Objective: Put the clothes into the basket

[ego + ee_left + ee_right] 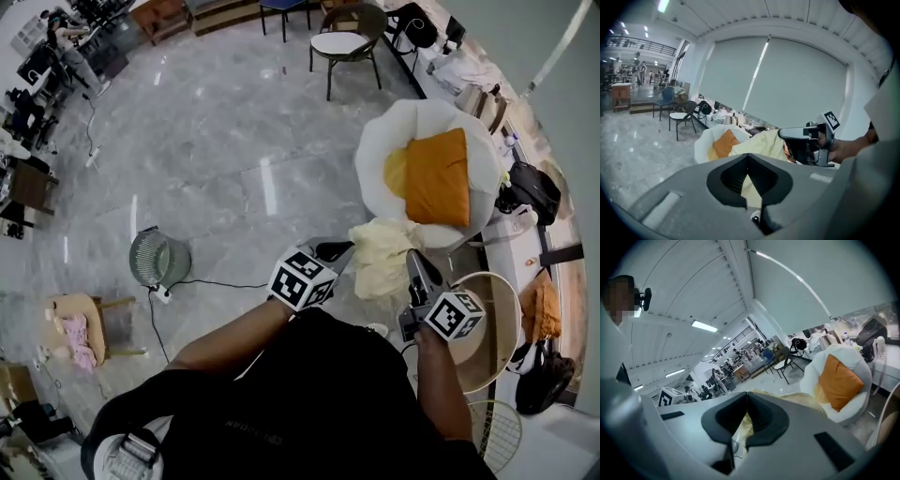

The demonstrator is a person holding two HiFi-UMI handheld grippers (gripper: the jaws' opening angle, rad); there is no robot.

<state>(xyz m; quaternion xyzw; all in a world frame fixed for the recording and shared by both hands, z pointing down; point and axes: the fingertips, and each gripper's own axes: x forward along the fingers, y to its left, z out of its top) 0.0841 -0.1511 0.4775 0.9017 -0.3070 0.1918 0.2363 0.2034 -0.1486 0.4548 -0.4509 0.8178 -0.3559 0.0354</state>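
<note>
A pale yellow garment (pixel 380 253) hangs bunched between my two grippers, in front of the person's chest. My left gripper (pixel 339 249) is shut on its left side; the left gripper view shows the cloth (pixel 759 143) pinched in the jaws. On the garment's right side my right gripper (pixel 412 259) is shut too, with yellow fabric (pixel 797 398) running out from between its pads. A round beige basket (pixel 511 305) stands on the floor just right of the right gripper. From the left gripper view, the right gripper (pixel 806 140) is seen beside the cloth.
A white round chair (pixel 427 120) with an orange cushion (pixel 439 176) stands just beyond the garment. A grey wire bin (pixel 157 258) with a cable sits on the floor to the left, near a wooden stool holding pink cloth (pixel 77 337). A black bag (pixel 534 192) lies at the right.
</note>
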